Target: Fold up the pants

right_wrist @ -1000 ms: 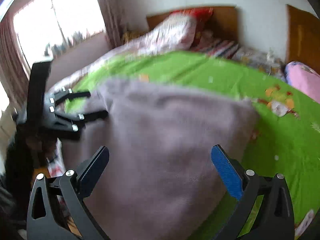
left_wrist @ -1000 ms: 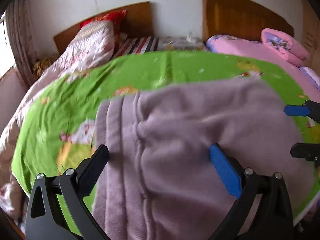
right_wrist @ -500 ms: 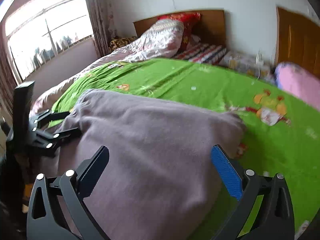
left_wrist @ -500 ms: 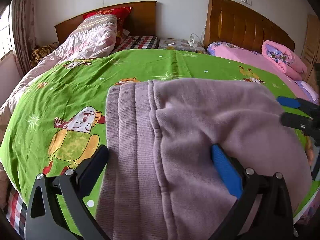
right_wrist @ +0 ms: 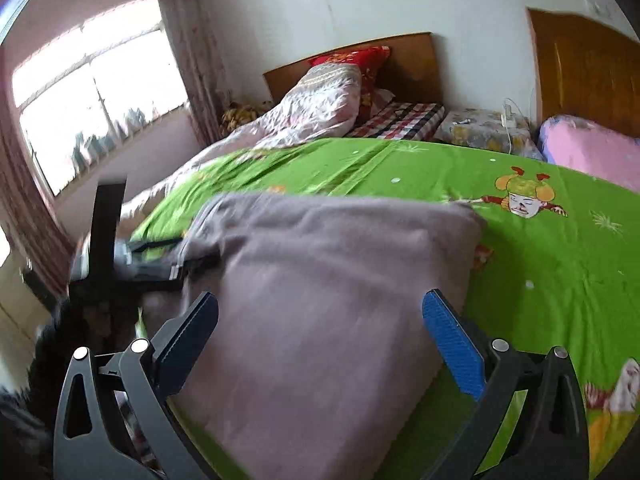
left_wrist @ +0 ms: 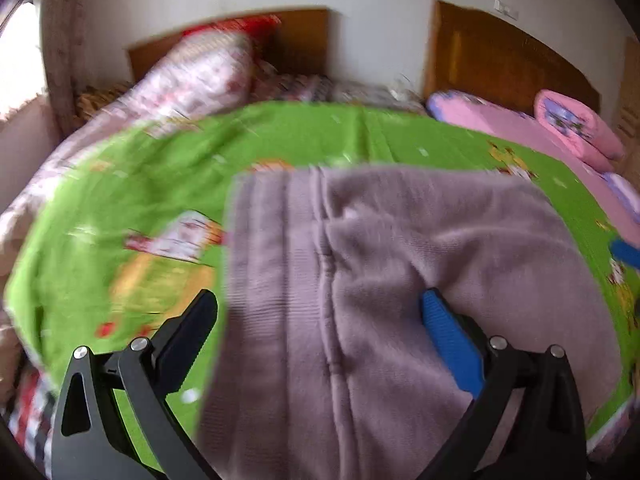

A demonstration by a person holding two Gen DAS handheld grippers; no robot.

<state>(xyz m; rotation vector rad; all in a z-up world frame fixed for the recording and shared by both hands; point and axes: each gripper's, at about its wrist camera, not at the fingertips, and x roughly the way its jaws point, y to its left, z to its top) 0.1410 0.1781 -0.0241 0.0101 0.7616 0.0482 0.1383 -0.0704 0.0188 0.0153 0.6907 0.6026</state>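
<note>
Mauve knit pants (left_wrist: 400, 280) lie folded on the green cartoon bedspread (left_wrist: 160, 184), ribbed waistband to the left. My left gripper (left_wrist: 320, 320) is open and empty just above the pants' near left part. In the right wrist view the pants (right_wrist: 320, 300) fill the middle. My right gripper (right_wrist: 320, 320) is open and empty over their near right part. The left gripper (right_wrist: 160, 258) shows at the pants' left edge there. A blue tip of the right gripper (left_wrist: 626, 252) shows at the right edge of the left wrist view.
A quilt roll (right_wrist: 316, 108) and red pillow (right_wrist: 352, 58) lie by the headboard. A pink bed (left_wrist: 520, 128) with a pink pillow (left_wrist: 576, 124) is at the right. A window (right_wrist: 92, 120) is at the left. The bed's near edge is just below the grippers.
Both grippers have shifted slightly over the pants and stay open. The left wrist view has blurred with movement. The pants lie about where they were.
</note>
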